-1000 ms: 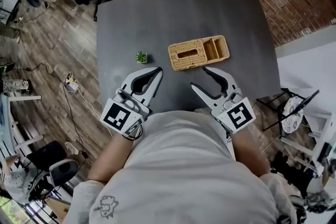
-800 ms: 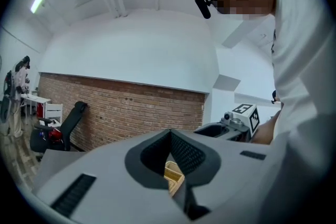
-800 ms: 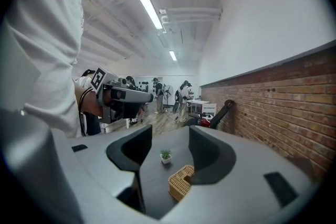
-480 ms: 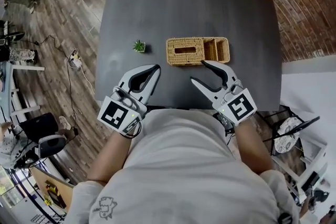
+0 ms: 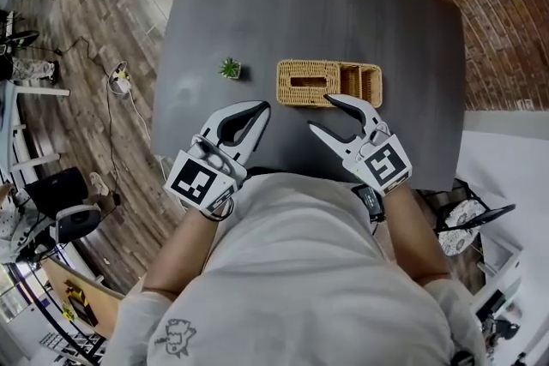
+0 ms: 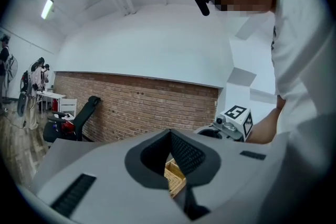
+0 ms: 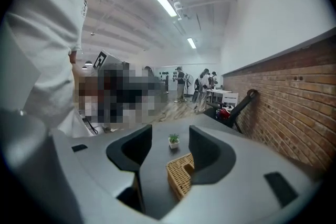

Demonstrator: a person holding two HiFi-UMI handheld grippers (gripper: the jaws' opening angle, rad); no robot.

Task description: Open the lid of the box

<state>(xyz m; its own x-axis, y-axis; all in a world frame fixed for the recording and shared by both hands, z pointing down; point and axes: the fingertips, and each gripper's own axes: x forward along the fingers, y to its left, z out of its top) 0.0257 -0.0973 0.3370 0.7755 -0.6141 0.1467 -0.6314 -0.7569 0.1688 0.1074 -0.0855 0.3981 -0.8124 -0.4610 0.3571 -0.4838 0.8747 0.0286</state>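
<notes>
The lid looks unopened: the wicker box [image 5: 328, 83] sits mid-desk [image 5: 257, 13], just ahead of your right hand-held gripper [image 5: 324, 114], jaws apart and empty, while your left hand-held gripper [image 5: 260, 109] is closed on nothing.

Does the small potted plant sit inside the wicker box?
No, the potted plant stands on the table, apart from the wicker box and off its left end.

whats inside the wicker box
The wicker box has two open sections at one end, and nothing shows in them. The rest sits under a lid with a slot; the slot is dark, so what lies below cannot be seen.
</notes>
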